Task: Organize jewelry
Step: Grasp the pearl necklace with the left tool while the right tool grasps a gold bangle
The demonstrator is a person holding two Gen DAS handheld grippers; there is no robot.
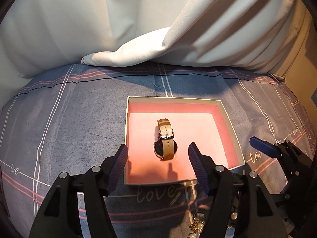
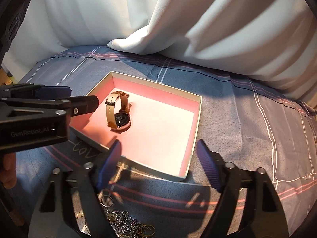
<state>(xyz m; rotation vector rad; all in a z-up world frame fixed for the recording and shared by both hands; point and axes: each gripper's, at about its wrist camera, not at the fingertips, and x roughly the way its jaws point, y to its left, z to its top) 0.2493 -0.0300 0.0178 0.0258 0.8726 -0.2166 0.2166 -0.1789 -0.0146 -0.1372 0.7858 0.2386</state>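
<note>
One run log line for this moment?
watch: in pink box | left gripper: open, empty | right gripper: open, empty

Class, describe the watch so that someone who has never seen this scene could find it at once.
Start at the striped blue bedsheet below the white curtain. On it sits an open box lined in pink. The watch lies alone inside, with a tan buckled strap and a round dark face, unlike the tangled chains outside the box.
</note>
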